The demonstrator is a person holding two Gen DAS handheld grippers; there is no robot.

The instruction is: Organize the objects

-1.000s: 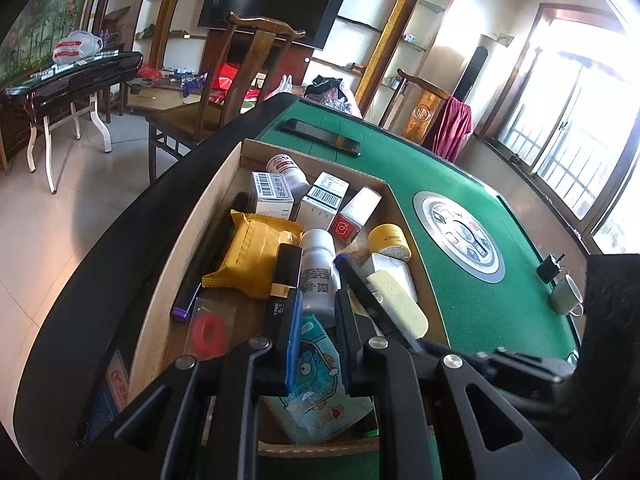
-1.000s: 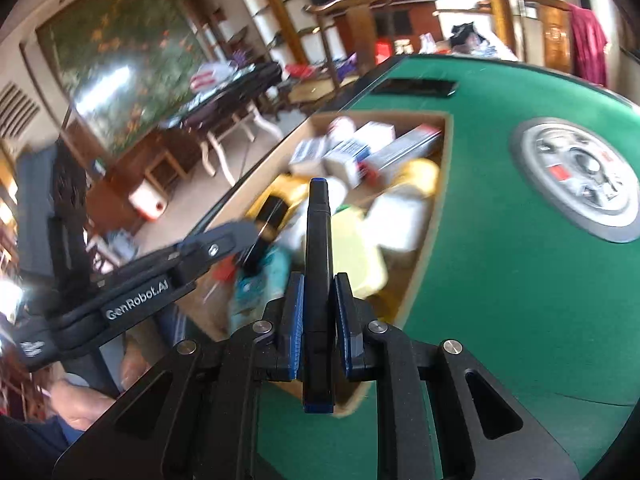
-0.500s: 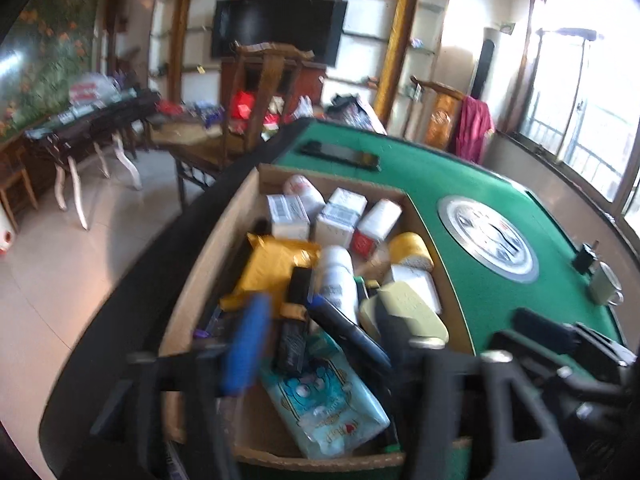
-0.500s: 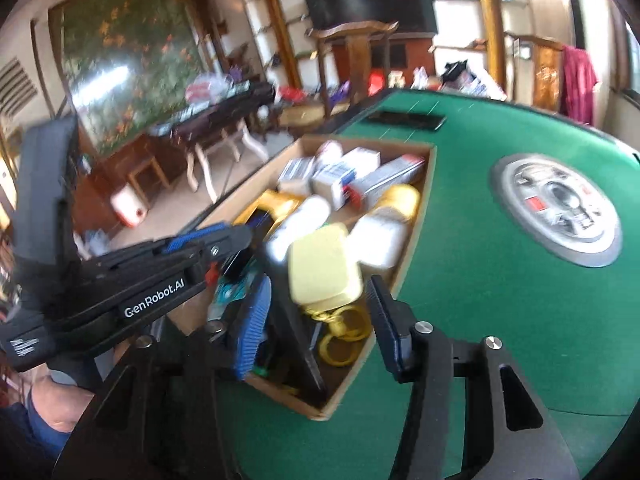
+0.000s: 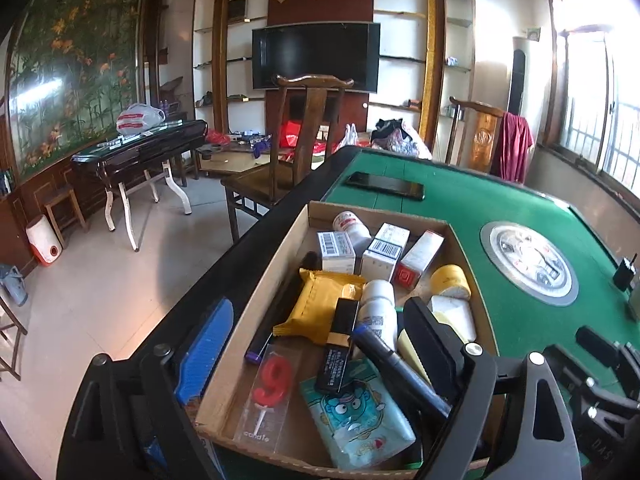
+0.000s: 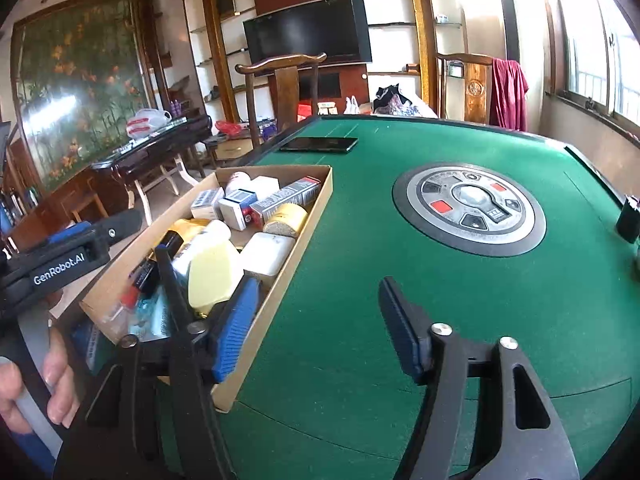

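Note:
A shallow cardboard box [image 5: 262, 286] sits on the green table [image 5: 500, 216], full of small items: white cartons [image 5: 336, 246], a yellow packet [image 5: 320, 306], a white bottle [image 5: 376, 308], a black tube [image 5: 338, 350], a dark marker pen [image 5: 394, 366], a red "9" candle [image 5: 272, 376], a teal wipes pack [image 5: 352, 412]. My left gripper [image 5: 320, 344] is open and empty above the box's near end. My right gripper [image 6: 320, 312] is open and empty over the box's [image 6: 298, 248] right wall and the felt. The marker [image 6: 172, 284] lies in the box.
A black phone [image 5: 384, 185] lies on the far felt. A round metal control panel [image 6: 468, 206] sits mid-table. A small dark object [image 6: 628, 218] stands at the right edge. Wooden chairs [image 5: 296, 140] stand beyond the table.
Both grippers opened. The right gripper let go of the dark marker, which now lies in the box. Both grippers pulled back and up.

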